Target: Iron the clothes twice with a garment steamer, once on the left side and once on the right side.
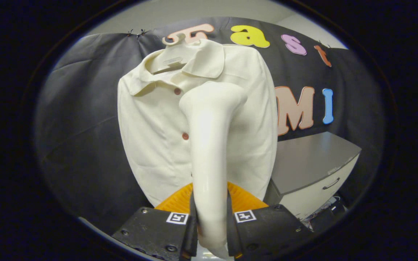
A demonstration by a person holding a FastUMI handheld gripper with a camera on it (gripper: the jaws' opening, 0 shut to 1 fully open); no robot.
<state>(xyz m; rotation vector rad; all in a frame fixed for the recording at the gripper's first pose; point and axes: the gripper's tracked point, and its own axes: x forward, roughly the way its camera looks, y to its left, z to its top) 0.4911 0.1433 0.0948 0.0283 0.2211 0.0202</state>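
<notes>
**A:** Where was the garment steamer (209, 145)?

**B:** Standing up between the tongs (212, 217), both fingers (191, 221) pressed on its handle. Its head was raised against the shirt (151, 130), high on the chest just beside the button line, under the collar.

**A:** And the shirt?

**B:** It hung on a pale hanger (174, 54) in front of the black cloth wall (78, 119), facing the tongs. The steamer head covered the half lying toward the cabinet (314, 163).

**A:** How far along would you have put it?

**B:** Hard to say. With the head near the top of one half, I judged a downward pass was about to start or had barely started. The fabric gave no sign of which side had been done, so at least part of one pass, and maybe both, looked left.

**A:** What were the things like?

**B:** The steamer was smooth, glossy cream plastic, a long rounded handle flaring into a wider head. The shirt was matt cream cloth with a soft collar, small reddish buttons and faint creases low down. The cabinet was grey, flat-topped, with a drawer handle.
</notes>
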